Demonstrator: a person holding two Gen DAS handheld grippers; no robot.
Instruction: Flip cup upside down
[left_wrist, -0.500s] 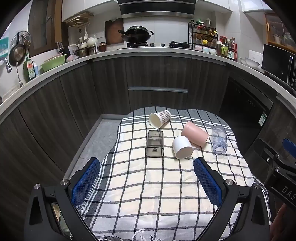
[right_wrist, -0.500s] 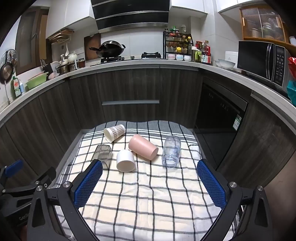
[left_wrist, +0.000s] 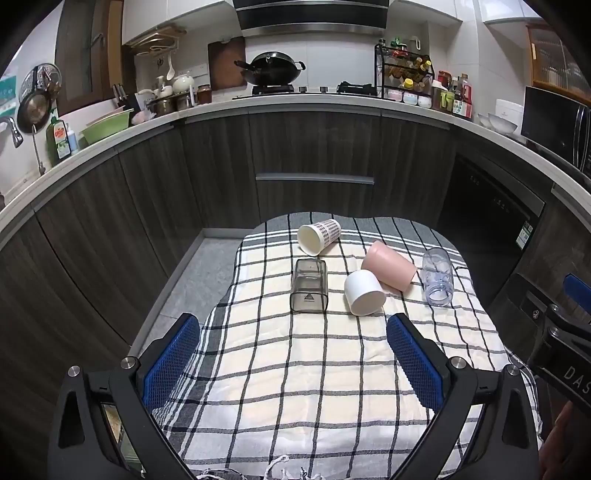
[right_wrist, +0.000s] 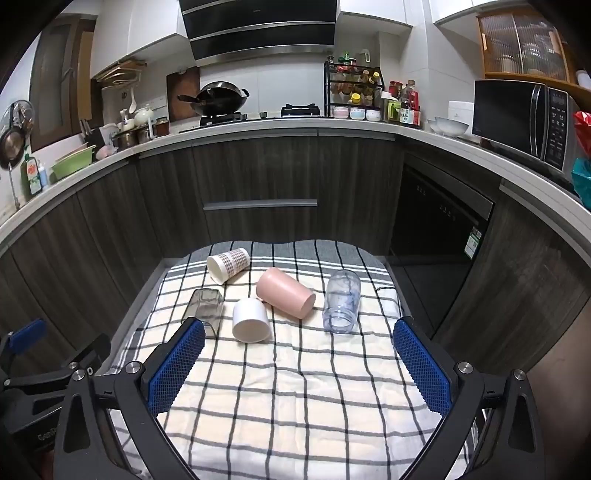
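The bench (left_wrist: 332, 387) is wearing a black-and-white checked cloth (right_wrist: 295, 387), and five cups are lying on their sides on it, none turned mouth-down yet. Both claws are hovering low over the near edge, pointing toward 12 o'clock. The left claw (left_wrist: 293, 356) is standing spread wide with nothing between its blue pads (left_wrist: 171, 360); the right claw (right_wrist: 299, 363) is likewise gaping and empty, its pads (right_wrist: 421, 369) well short of the cups.

From the left wrist view, the pink cup (left_wrist: 389, 269) is lying at about 1 o'clock, mouth toward the right. The white cup (left_wrist: 364, 291) is resting against it, rim facing the claws. The smoky square cup (left_wrist: 309, 286) is sitting at 12 o'clock, with a small warning triangle on its base. The clear cup (left_wrist: 437, 277) is lying at 2 o'clock, just beside the pink one. The patterned paper cup (left_wrist: 318, 236) is lying farthest away, apart from the rest.

On the right claw's body at the frame edge, the letters "DAS" are showing; the rest is cut off.
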